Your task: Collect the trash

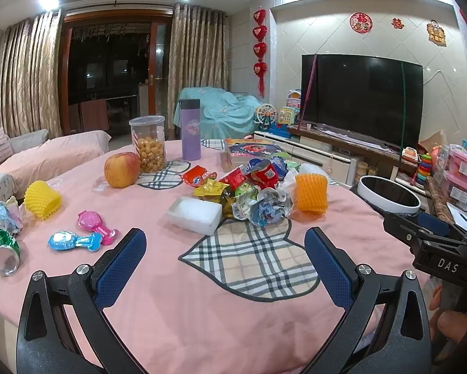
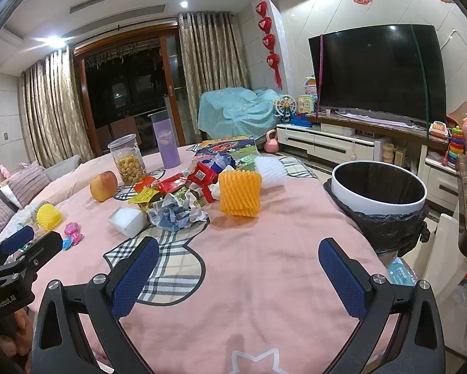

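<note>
"DAS"-marked right gripper [image 1: 432, 233]; "GenRobot.AI" left gripper [image 2: 18, 243]

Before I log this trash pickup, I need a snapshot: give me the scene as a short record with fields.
surface: round table under a pink cloth
trash pile: crumpled wrappers heaped mid-table
foam nets: orange foam net beside the pile; yellow foam net apart, to the left
bin: white trash bin with black liner, at the table's right edge
not trash: apple, snack jar, purple bottle
left gripper: open, empty
right gripper: open, empty
</note>
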`<move>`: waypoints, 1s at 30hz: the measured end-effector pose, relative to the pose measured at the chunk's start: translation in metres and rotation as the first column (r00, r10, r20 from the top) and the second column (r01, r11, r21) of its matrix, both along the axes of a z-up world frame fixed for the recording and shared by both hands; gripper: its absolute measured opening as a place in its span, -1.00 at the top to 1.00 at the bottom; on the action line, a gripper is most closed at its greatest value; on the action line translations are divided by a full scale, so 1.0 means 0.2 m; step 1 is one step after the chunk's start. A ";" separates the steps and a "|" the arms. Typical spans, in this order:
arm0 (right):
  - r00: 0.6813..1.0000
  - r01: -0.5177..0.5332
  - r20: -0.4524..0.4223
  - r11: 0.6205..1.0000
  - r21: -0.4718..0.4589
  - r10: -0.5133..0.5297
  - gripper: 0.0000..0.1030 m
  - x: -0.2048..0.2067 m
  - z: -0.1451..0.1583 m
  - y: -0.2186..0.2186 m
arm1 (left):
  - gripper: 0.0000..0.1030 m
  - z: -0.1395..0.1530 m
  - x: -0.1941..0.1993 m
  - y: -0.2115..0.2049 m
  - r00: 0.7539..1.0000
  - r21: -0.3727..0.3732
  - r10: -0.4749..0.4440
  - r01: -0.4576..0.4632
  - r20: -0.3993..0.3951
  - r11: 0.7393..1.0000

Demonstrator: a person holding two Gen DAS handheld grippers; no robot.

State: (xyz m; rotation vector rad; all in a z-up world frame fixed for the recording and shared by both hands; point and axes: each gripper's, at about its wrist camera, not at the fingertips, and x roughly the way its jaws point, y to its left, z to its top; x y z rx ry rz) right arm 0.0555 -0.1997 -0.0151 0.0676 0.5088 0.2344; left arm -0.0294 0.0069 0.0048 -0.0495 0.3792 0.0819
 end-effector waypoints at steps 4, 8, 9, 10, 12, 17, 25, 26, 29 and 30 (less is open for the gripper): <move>1.000 -0.001 -0.002 1.000 0.001 0.001 -1.00 0.00 0.00 0.00 | -1.00 0.00 0.01 0.00 1.000 -0.001 -0.002 0.002 -0.001 1.000; 1.000 -0.002 -0.003 1.000 0.002 0.002 -1.00 0.00 0.00 0.00 | -1.00 0.00 0.01 0.00 1.000 0.002 -0.007 0.007 -0.002 1.000; 1.000 -0.002 -0.003 1.000 0.003 0.002 -1.00 0.00 0.00 0.00 | -1.00 0.00 0.01 0.00 1.000 0.002 -0.008 0.008 -0.002 1.000; 1.000 -0.002 -0.003 1.000 0.003 0.002 -1.00 0.00 0.00 0.00 | -1.00 0.00 0.01 0.00 1.000 0.002 -0.008 0.008 -0.003 1.000; 1.000 -0.002 -0.005 1.000 0.004 0.002 -1.00 0.00 -0.01 0.00 | -1.00 -0.01 0.01 0.00 1.000 0.001 -0.007 0.007 -0.003 1.000; 1.000 -0.010 -0.018 1.000 0.018 0.010 -1.00 0.01 -0.02 0.00 | -1.00 -0.01 0.01 0.00 1.000 0.004 -0.016 0.016 -0.003 1.000; 0.996 -0.028 -0.086 0.997 0.066 0.034 -1.00 0.10 -0.06 -0.04 | -1.00 -0.06 0.10 0.00 0.999 0.000 -0.014 0.014 -0.048 1.000; 0.995 -0.028 -0.095 0.997 0.074 0.035 -1.00 0.12 -0.07 -0.05 | -1.00 -0.07 0.12 0.00 0.998 -0.002 -0.017 0.017 -0.057 1.000; 0.991 -0.031 -0.130 0.995 0.097 0.043 -1.00 0.18 -0.10 -0.07 | -1.00 -0.08 0.19 0.00 0.996 -0.016 -0.033 0.032 -0.087 0.999; 0.989 -0.028 -0.144 0.995 0.098 0.042 -1.00 0.20 -0.11 -0.07 | -1.00 -0.09 0.21 0.00 0.995 -0.018 -0.036 0.034 -0.097 0.999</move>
